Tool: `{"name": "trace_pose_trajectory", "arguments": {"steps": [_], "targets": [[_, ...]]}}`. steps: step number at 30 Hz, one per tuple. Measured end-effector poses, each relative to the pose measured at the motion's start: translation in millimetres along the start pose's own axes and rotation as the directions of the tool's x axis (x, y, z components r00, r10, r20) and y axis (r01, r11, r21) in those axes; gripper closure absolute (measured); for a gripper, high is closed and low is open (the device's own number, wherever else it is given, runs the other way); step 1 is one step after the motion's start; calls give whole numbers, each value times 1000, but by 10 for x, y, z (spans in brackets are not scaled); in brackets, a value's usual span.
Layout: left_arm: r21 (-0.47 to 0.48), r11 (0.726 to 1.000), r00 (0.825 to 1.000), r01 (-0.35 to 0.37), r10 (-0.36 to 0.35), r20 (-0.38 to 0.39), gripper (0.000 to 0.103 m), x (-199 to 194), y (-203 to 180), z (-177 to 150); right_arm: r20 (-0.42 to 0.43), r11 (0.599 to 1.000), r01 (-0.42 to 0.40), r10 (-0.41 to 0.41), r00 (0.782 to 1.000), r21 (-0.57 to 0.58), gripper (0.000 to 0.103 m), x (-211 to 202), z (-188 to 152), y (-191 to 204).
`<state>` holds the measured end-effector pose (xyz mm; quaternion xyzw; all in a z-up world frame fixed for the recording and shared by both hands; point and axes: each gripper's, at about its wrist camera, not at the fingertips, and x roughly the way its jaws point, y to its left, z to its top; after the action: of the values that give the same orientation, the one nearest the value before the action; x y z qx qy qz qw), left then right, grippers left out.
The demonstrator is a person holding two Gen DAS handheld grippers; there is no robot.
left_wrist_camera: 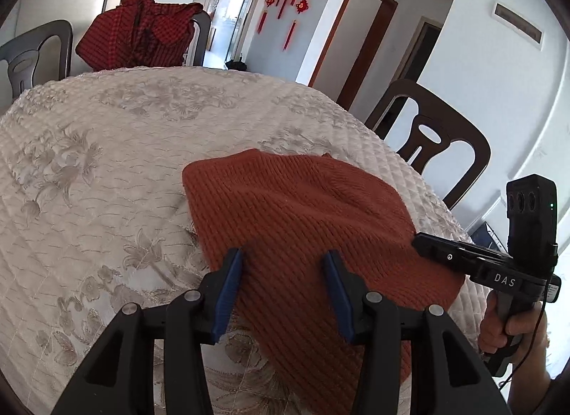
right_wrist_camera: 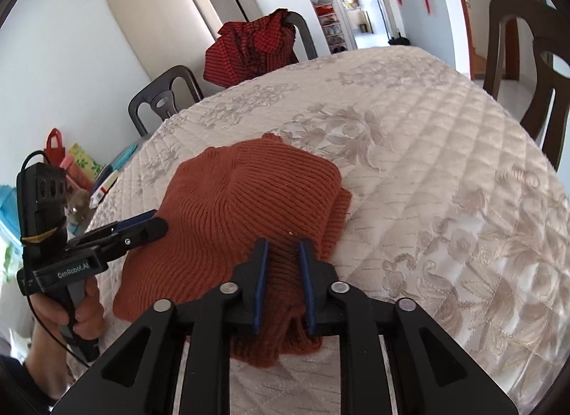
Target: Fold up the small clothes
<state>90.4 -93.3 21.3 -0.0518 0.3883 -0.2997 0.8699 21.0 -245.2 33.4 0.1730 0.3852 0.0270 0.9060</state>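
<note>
- The left gripper (left_wrist_camera: 283, 261) fills the lower middle of its own view, its blue-padded fingers (left_wrist_camera: 228, 293) spread well apart.
- In the right view it enters from the lower left (right_wrist_camera: 149, 226), pointing rightward, the left hand (right_wrist_camera: 76, 315) wrapped around its handle.
- The right gripper (right_wrist_camera: 283, 251) sits low in its own view, fingers (right_wrist_camera: 260, 279) drawn near together with a narrow gap.
- In the left view it reaches in from the right edge (left_wrist_camera: 427, 242), the right hand (left_wrist_camera: 506, 326) gripping the handle at lower right.
</note>
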Motion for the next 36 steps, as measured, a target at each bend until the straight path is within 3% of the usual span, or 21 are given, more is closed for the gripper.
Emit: {"name": "trace_pose_trajectory", "arguments": {"steps": [3,8,11,13,19,26,30,36], "targets": [[11,1000,1000,-5,5,22,53,-53,-28,88,0,1000,-2,2,1000,-2,84,-32,62,24],[13,999,999,-34,34,37,53,87,1,282,72,1000,-7,8,997,-14,83,-57,295,85],[4,996,995,-88,88,-41,52,331,76,278,39,999,25,-25,999,-21,83,162,378,70],[-9,997,996,-78,78,-41,52,344,108,264,-19,999,49,-48,999,20,83,353,364,-45],[-11,996,995,-91,91,-38,51,287,104,249,4,999,10,-10,1000,47,83,309,340,-116],[48,997,998,-67,66,25,51,-260,-138,66,91,996,15,-8,996,-84,82,-212,162,119],[90,995,999,-34,31,34,52,-473,-327,-132,91,985,27,-12,996,-169,82,-440,-63,290],[142,990,1000,-27,27,-4,69,-410,-497,-343,51,961,35,-22,998,-273,83,-452,-347,500]]}}
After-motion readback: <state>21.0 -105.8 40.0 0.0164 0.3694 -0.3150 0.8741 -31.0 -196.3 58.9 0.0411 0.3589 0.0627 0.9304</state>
